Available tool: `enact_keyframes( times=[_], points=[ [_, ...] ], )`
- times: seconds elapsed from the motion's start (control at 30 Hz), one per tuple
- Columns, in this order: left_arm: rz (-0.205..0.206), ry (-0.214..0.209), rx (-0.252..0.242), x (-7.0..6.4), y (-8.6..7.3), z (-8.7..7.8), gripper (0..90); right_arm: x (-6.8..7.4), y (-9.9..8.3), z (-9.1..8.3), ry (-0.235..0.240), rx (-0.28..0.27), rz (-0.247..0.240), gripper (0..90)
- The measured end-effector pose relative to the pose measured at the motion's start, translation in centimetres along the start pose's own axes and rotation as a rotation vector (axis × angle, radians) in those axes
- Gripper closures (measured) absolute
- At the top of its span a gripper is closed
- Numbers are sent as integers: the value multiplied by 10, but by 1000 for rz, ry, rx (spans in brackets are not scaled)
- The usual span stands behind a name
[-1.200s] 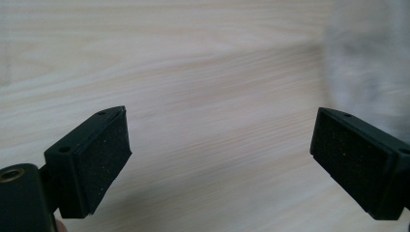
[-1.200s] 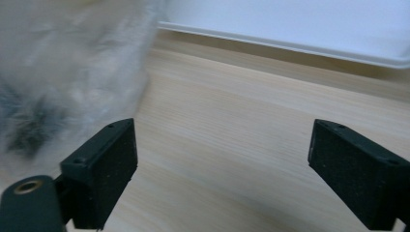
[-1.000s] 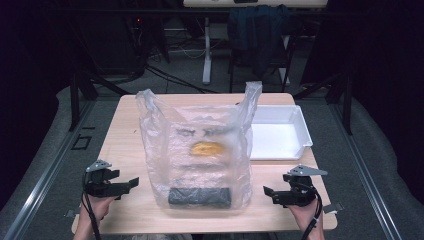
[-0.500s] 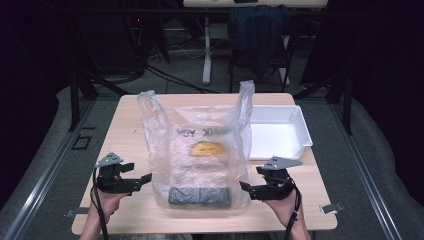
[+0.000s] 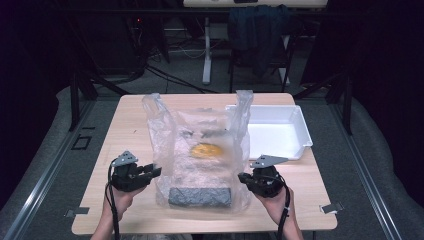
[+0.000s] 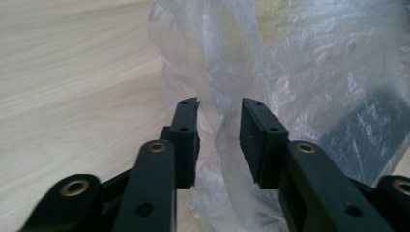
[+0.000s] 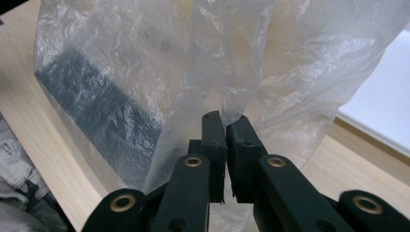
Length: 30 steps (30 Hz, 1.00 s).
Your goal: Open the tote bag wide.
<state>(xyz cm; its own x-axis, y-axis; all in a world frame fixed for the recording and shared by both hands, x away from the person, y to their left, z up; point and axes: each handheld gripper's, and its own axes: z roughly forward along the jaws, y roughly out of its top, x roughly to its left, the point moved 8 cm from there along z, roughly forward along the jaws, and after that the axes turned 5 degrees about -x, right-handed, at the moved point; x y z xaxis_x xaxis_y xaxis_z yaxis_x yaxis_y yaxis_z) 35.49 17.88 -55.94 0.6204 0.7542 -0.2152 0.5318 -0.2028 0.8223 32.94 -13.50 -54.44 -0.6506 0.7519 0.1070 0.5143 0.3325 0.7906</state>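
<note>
A clear plastic bag (image 5: 200,135) stands upright mid-table, holding a dark grey block (image 5: 200,196) at its bottom and a yellow item (image 5: 207,150) higher up. My left gripper (image 5: 156,171) sits at the bag's lower left side. In the left gripper view it (image 6: 220,108) is open, with a fold of the bag (image 6: 300,63) between its jaws. My right gripper (image 5: 241,177) touches the bag's lower right side. In the right gripper view it (image 7: 224,118) is shut on a pinch of the bag (image 7: 121,48), beside the grey block (image 7: 96,106).
A white tray (image 5: 305,135) lies at the table's back right, just beyond the bag, and its edge (image 7: 382,106) appears in the right gripper view. Bare wood (image 5: 130,125) lies left of the bag. Chairs and desk legs stand beyond the far edge.
Both grippers have moved inward from the table's front corners to the bag's sides. The right one now pinches the bag, and the left one straddles a fold.
</note>
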Motion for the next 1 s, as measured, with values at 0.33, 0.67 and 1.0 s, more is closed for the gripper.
enact_keyframes(
  times=[0.33, 0.67, 1.0],
  points=[
    [11, -36, 66, -3, -21, 3, 888, 1, -19, -3, 13, 37, 12, 879],
    [33, -52, 127, -9, -43, 3, 899, 4, -38, -3, 39, 73, 36, 879],
    [36, -74, 163, -13, -57, 3, 900, -11, -64, 7, 25, 143, 70, 810]
  ],
)
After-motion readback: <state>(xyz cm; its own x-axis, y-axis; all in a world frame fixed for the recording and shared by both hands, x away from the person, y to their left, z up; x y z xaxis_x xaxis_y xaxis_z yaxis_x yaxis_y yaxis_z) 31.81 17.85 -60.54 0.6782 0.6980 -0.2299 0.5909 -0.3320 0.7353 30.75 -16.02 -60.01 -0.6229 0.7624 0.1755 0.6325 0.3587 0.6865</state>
